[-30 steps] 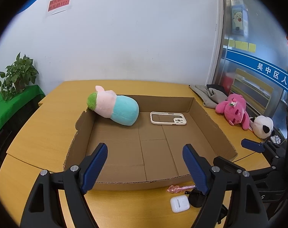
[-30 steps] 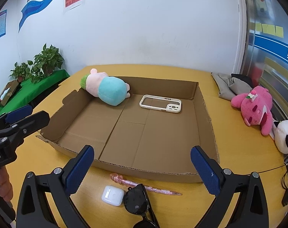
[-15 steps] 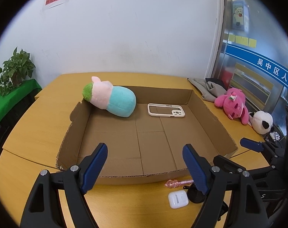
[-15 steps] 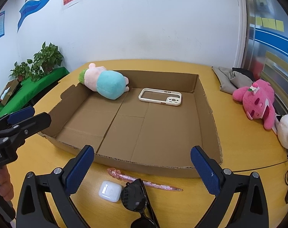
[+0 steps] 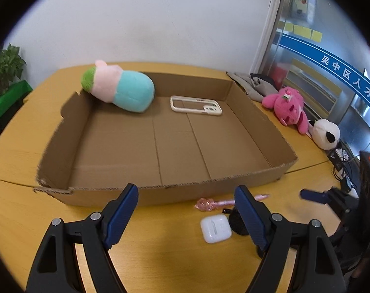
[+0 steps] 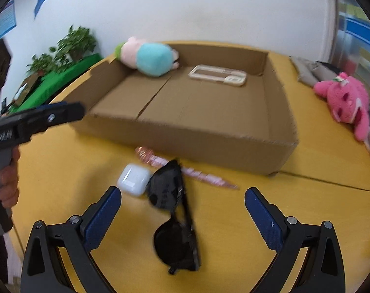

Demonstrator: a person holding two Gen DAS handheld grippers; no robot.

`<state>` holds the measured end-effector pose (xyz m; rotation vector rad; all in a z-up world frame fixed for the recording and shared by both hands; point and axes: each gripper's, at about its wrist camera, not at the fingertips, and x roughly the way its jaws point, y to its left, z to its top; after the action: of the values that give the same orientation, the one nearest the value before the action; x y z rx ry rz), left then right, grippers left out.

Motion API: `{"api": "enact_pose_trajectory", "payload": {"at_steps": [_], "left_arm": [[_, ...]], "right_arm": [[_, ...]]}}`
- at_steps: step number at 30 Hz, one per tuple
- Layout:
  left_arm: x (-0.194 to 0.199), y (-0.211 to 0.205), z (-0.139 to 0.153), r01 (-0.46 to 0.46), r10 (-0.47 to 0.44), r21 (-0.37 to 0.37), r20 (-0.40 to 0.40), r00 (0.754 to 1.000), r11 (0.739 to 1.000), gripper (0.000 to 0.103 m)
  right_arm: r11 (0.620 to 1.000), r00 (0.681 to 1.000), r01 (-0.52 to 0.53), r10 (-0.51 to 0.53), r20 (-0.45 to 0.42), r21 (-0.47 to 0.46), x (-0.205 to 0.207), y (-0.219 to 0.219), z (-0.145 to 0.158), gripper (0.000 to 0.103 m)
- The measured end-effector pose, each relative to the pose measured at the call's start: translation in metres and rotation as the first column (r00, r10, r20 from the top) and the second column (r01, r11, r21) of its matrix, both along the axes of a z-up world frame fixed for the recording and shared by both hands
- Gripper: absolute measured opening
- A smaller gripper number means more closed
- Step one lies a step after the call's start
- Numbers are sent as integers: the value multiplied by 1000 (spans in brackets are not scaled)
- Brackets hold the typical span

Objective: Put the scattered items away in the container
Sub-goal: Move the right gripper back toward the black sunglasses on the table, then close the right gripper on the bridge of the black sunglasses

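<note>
A shallow cardboard box (image 5: 99, 193) (image 6: 209, 144) lies on the yellow table. Inside it lie a pink-and-teal plush (image 5: 119, 90) (image 6: 148, 57) at the far left and a cream phone case (image 5: 196, 105) (image 6: 218, 75). In front of the box lie a pink pen (image 5: 219, 203) (image 6: 199, 173), a white earbud case (image 5: 215, 228) (image 6: 133, 179) and black sunglasses (image 6: 174, 214). My left gripper (image 5: 186, 217) is open and empty, left of the earbud case. My right gripper (image 6: 182, 216) is open, low over the sunglasses, which lie between its fingers.
A pink plush (image 5: 286, 108) (image 6: 346, 102), a panda plush (image 5: 325, 134) and grey cloth (image 5: 251, 84) lie on the table right of the box. Cables (image 5: 341, 161) lie at the right edge. Potted plants (image 6: 70, 48) stand on a green stand to the left.
Both grippers have pulled back and dropped toward the table in front of the box. My right gripper now straddles the sunglasses. Both stay open.
</note>
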<state>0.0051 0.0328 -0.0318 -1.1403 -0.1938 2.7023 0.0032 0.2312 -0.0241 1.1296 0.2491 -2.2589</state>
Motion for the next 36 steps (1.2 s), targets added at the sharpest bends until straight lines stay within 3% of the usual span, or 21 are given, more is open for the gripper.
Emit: {"api": "enact_pose_trajectory", "payload": {"at_steps": [4,6,10,16,27,31,34,36], "left_arm": [[-4,7,-13,29,-30,23,44,999,999,81],[-3,10,-16,38,-39,29,57,998,999,81],[-2,14,-23,39,-41,21,78,996,999,81],[-3,12,-32,34,-37,33,119,992,999,81],[-12,10,-54,51,-106,225,237,966,973,81],[-13,12,-64,46,-139,312,281,950,949,81],[-17,13,-77,31,-177,398,334,926,917,81],[-18,15,-83,23,-181,410,352,918,912,81]], "right_arm": [[998,998,-34,31,56,43,6,-7,-25,95],[998,996,-33,28,80,59,5,-8,-35,86],[994,994,-39,28,109,99,3,-9,-51,52],[996,993,-28,19,115,79,1,-4,-51,49],[994,985,20,0,173,-112,0,13,-39,48],[981,979,29,12,206,-193,-4,21,-34,15],[989,980,23,6,201,-143,-4,17,-40,15],[989,978,14,17,207,-150,-4,14,-41,15]]}}
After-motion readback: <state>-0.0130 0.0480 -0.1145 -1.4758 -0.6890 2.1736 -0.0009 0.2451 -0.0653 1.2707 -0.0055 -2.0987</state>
